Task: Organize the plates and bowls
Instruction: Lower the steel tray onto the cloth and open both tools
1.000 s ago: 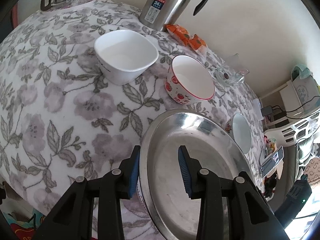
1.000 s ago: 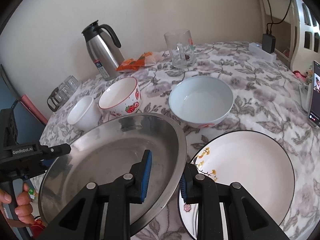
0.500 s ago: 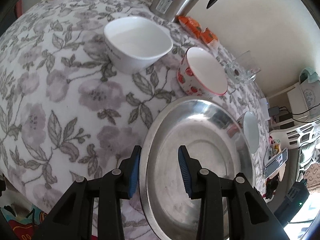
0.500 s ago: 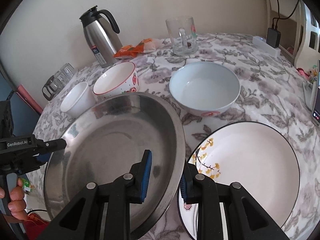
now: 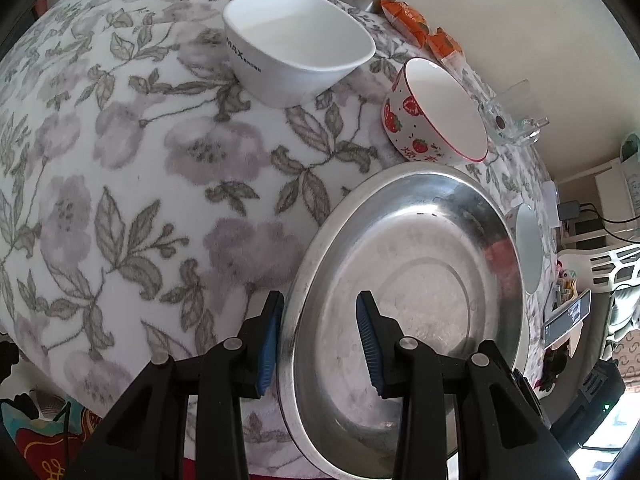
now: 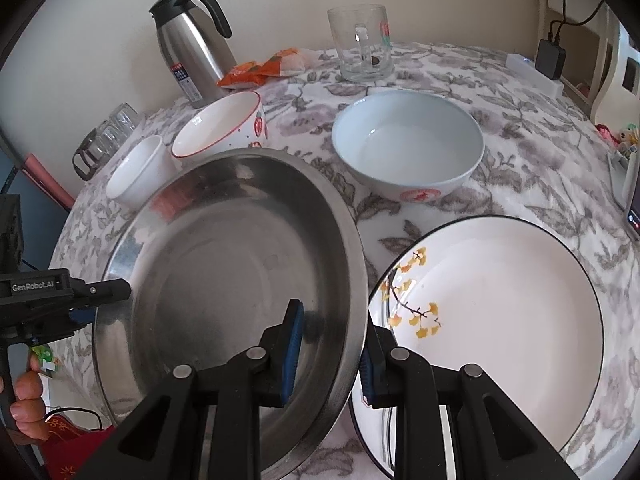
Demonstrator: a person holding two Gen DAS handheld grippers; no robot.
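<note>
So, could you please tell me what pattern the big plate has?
Yellow ginkgo leaves on the white plate, black rim; right wrist view.

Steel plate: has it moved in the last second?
Yes. The steel plate, gripped at opposite rims by both grippers, has come down toward the tablecloth; in the right wrist view its far rim now overlaps the strawberry bowl.

we read "MAX" in dark letters on the side of the white square bowl (image 5: 298,46) | we read "GenRobot.AI" in pale letters on the black body of the left gripper (image 6: 108,293) | the label on the steel thermos jug (image 6: 192,56) was printed but too small for us to read
</note>
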